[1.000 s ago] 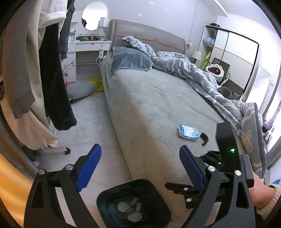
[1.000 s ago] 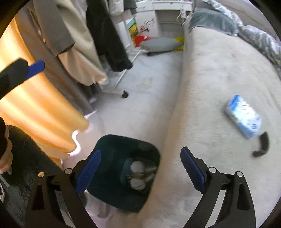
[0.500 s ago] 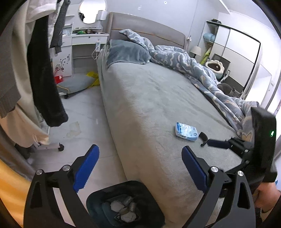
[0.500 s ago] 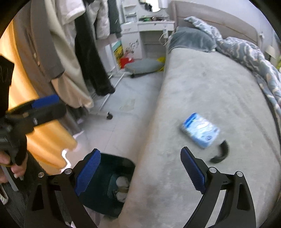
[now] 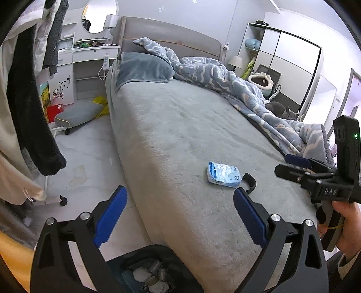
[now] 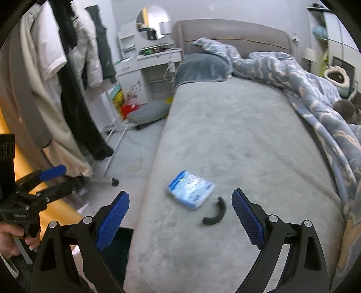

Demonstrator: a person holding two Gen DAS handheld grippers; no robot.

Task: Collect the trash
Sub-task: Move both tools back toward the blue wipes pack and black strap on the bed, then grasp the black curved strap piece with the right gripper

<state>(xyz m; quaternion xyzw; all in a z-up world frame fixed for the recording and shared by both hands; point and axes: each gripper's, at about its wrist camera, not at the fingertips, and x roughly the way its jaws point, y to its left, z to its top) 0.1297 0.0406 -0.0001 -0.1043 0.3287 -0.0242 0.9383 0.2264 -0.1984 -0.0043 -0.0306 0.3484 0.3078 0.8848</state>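
Both claws gape empty, the right claw (image 6: 180,216) hovering over the blue tissue packet (image 6: 190,189) on the bed (image 6: 237,135), the left claw (image 5: 180,211) above the bin (image 5: 158,270). Looks like reaching; next, lower and pinch the packet.

Home bedroom: big bed (image 5: 187,135) with grey cover, rumpled blue duvet (image 5: 225,83) and pillow (image 5: 142,67) at its head. Beside the headboard, white vanity (image 5: 90,58) under round mirror (image 5: 99,15). Clothes rack (image 6: 67,78) beside the bed, wardrobe (image 5: 291,65) beyond it.
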